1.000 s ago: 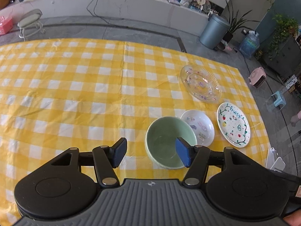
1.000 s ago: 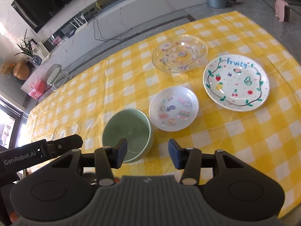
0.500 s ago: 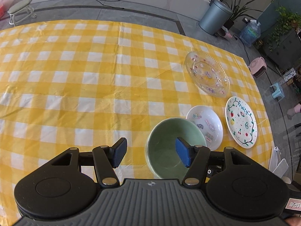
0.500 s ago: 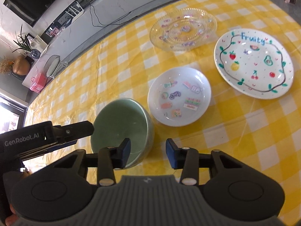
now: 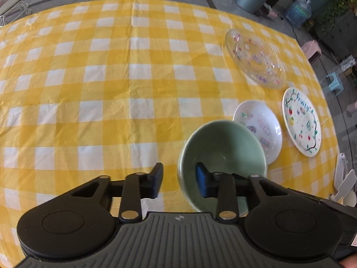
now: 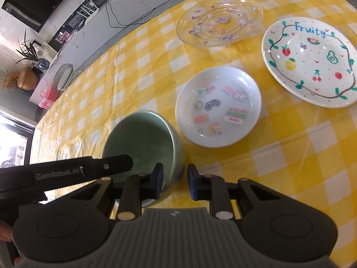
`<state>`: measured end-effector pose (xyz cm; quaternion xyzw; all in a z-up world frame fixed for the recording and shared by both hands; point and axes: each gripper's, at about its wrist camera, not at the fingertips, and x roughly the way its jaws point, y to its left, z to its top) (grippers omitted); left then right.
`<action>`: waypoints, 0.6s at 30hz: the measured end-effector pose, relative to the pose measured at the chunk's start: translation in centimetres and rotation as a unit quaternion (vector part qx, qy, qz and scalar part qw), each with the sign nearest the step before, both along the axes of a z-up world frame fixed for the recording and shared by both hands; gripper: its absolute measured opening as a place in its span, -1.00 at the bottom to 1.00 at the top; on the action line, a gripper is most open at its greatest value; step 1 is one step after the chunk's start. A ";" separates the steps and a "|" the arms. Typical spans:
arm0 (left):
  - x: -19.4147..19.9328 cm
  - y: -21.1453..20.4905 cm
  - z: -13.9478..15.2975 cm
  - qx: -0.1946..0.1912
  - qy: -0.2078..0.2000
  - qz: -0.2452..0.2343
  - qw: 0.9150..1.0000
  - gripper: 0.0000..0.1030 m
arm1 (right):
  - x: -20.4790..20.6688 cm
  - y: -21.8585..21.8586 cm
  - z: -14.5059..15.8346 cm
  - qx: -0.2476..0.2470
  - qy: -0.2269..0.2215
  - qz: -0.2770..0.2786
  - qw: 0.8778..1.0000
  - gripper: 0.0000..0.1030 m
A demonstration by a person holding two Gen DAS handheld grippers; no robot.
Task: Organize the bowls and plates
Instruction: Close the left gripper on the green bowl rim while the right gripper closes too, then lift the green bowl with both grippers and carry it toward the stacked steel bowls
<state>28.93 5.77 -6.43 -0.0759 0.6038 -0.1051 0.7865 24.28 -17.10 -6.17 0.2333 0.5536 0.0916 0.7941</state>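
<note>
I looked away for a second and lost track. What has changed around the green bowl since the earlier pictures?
Both grippers came down onto the green bowl, each straddling a side of its rim. The left gripper and right gripper are closing, their pads not yet pressing the wall. The bowl, sticker plate, Fruity plate and glass plate kept their places.

Counter (image 5: pixel 111 84): broad bare checked expanse left of green bowl (image 5: pixel 223 147), open to any approach. Right side crowded: sticker plate (image 6: pixel 217 106) just beside the bowl, fruit plate (image 6: pixel 312 62) and glass plate (image 6: pixel 219 20) near, with narrow gaps between
</note>
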 end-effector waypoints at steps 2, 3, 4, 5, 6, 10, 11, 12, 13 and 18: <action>0.2 -0.3 -0.3 0.011 0.006 -0.005 1.000 -0.45 | 0.1 0.1 -0.2 0.002 0.001 0.000 1.000 -0.57; 0.3 -0.5 -0.5 0.017 0.007 -0.007 1.000 -0.52 | 0.1 0.1 -0.3 0.002 0.000 0.001 1.000 -0.57; 0.3 -0.6 -0.5 0.020 0.007 -0.008 1.000 -0.57 | 0.2 0.2 -0.4 0.001 -0.001 0.001 1.000 -0.57; 0.4 -0.7 -0.5 0.019 0.007 -0.009 1.000 -0.61 | 0.1 0.3 -0.5 0.000 -0.003 0.001 1.000 -0.57; 0.4 -0.8 -0.5 0.016 0.007 -0.011 1.000 -0.73 | 0.1 0.3 -0.5 0.000 -0.005 0.002 1.000 -0.58; 0.4 -1.4 -0.3 0.025 0.001 -0.016 1.000 -0.81 | 0.0 0.5 -0.4 -0.003 -0.007 0.005 1.000 -0.63; 0.4 -1.5 -0.2 0.027 -0.001 -0.017 0.999 -0.82 | -0.1 0.5 -0.4 -0.004 -0.007 0.004 1.000 -0.63; 0.3 -1.6 -0.1 0.029 -0.004 -0.018 0.999 -0.82 | -0.1 0.5 -0.4 -0.006 -0.006 0.003 1.000 -0.64; 0.3 -1.8 0.0 0.030 -0.006 -0.019 0.999 -0.82 | -0.1 0.5 -0.4 -0.008 -0.004 0.003 1.000 -0.65; -0.3 -1.7 1.3 0.027 -0.030 -0.016 0.999 -0.82 | -0.4 0.4 0.4 -0.007 -0.014 -0.001 1.000 -0.66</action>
